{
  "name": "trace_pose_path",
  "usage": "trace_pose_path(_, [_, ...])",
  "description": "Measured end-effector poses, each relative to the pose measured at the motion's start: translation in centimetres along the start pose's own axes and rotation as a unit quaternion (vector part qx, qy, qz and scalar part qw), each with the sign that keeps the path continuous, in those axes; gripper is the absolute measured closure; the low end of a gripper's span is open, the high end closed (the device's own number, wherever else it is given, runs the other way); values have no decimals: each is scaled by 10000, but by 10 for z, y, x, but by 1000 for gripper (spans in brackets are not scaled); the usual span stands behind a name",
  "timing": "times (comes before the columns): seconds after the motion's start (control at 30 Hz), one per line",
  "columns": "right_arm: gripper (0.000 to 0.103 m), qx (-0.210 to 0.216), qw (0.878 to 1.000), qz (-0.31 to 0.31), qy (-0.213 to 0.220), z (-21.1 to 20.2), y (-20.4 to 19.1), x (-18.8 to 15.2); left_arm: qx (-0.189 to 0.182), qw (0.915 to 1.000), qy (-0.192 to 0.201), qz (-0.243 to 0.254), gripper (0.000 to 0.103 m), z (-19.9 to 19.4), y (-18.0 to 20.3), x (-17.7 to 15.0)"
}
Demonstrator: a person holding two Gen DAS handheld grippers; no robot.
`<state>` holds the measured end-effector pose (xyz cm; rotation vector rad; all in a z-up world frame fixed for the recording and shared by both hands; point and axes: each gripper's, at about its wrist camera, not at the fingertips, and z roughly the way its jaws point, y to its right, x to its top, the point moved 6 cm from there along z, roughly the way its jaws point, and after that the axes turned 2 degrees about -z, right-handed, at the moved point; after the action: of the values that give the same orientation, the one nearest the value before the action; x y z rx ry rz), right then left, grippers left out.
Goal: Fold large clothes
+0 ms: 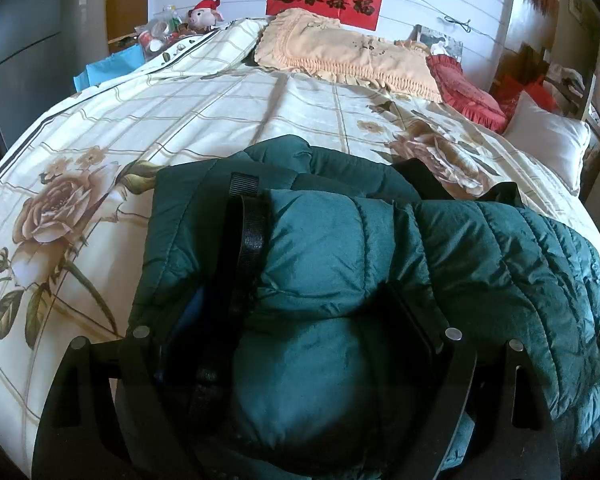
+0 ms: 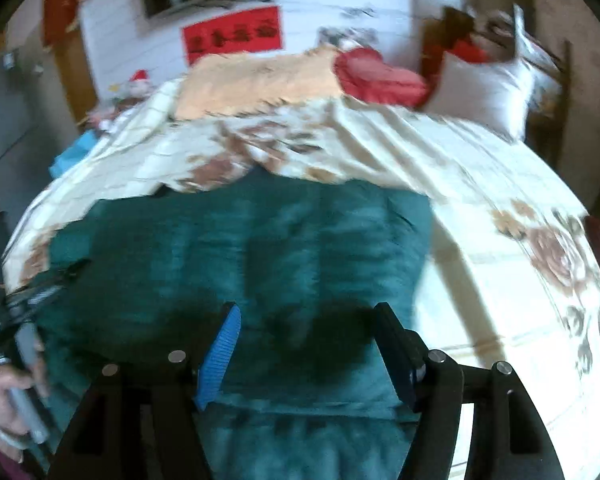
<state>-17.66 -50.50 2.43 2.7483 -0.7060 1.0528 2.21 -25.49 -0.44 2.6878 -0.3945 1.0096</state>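
The jacket is lying bunched at the near edge of the bed. The left hand-held gripper is standing spread wide around a puffy fold of it; whether it is pinching, I cannot tell. The right hand-held gripper is hovering spread above the jacket, blurred.

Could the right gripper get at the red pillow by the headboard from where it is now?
Probably not without moving. The right gripper hovers open over the green jacket at the near side, and the red pillow lies across the bed. Nothing blocks the way.
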Motion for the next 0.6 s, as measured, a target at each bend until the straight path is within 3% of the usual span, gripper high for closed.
trace_pose_path(0.17, [35,-133,9996,-15,-240,26,10,-12,-1,10000,-6,56,13,-1,2,0])
trace_pose_path(0.4, [34,-52,9994,163,-315,19,17,-13,-6,10000,-2,52,13,-1,3,0])
trace_pose_path(0.6, [34,49,9990,364,271,-23,15,-5,-5,10000,-3,55,13,-1,3,0])
